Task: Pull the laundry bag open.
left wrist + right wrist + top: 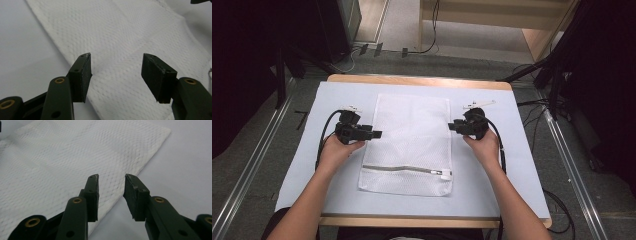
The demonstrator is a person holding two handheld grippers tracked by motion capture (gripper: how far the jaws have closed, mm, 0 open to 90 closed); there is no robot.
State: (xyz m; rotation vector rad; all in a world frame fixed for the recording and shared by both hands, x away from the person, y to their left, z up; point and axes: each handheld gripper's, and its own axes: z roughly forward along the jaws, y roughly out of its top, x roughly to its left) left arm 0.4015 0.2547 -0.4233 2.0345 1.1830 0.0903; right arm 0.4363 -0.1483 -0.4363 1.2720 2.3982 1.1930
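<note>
**Mesh bag laid flat, both grippers free of it**

Grey floor and dark stands surround a wooden table [417, 80] covered by a pale blue-white sheet [302, 165], which takes up the middle of the high view. At the centre of that sheet lies a white mesh laundry bag [409, 145], spread flat as a tall rectangle, its far edge toward the top of the frame and its zipper [404, 169] running across near the lower edge, with the pull at the lower right.

The left gripper [374, 134] sits at the bag's left edge, at mid-height in the frame. In the left gripper view its jaws stand wide apart above the mesh [117, 50], with nothing between the pads. The right gripper [452, 126] is at the bag's right edge, opposite. In the right gripper view its jaws are parted less widely and hang over the bag's long edge [110, 202], again with no cloth caught between them. Neither tool has hold of anything.

By my reading, the spreading step looks finished: the bag lies smooth, squared to the table, with no fold or bunching visible, and the zipper appears drawn shut. The parted jaws on both sides suggest a release just made at the two long edges. What is left cannot be told for certain; if a fold is intended, none of it has begun, and both edges would need to be gripped afresh.
</note>
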